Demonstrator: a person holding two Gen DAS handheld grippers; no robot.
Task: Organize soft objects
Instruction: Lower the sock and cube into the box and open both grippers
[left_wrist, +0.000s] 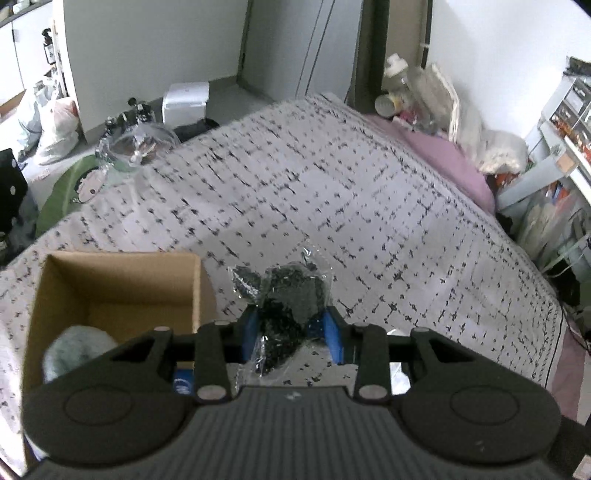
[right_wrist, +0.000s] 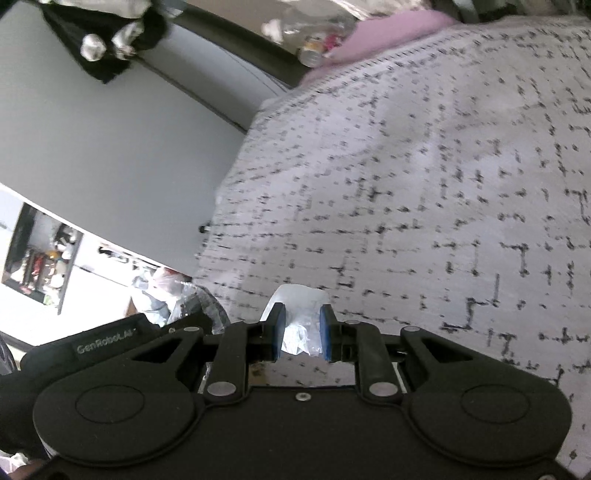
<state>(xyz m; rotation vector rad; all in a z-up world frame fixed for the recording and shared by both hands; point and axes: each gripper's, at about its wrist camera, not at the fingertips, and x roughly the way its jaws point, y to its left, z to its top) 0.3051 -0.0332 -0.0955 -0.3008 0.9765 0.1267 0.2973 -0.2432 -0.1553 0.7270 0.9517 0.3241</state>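
Note:
My left gripper (left_wrist: 291, 325) is shut on a clear plastic bag of dark fabric (left_wrist: 291, 291) and holds it above the patterned bedspread (left_wrist: 332, 192), just right of an open cardboard box (left_wrist: 122, 280). A pale green soft bundle (left_wrist: 77, 350) lies in the box's near corner. My right gripper (right_wrist: 301, 328) is shut on a white soft item in clear plastic (right_wrist: 299, 306) and holds it over the bedspread (right_wrist: 424, 192) near the bed's left edge.
A pink pillow (left_wrist: 454, 162) and piled bags lie at the bed's far end. Bags, a glass bowl (left_wrist: 136, 147) and a white box (left_wrist: 184, 99) sit on the floor to the left. Shelves stand at the right.

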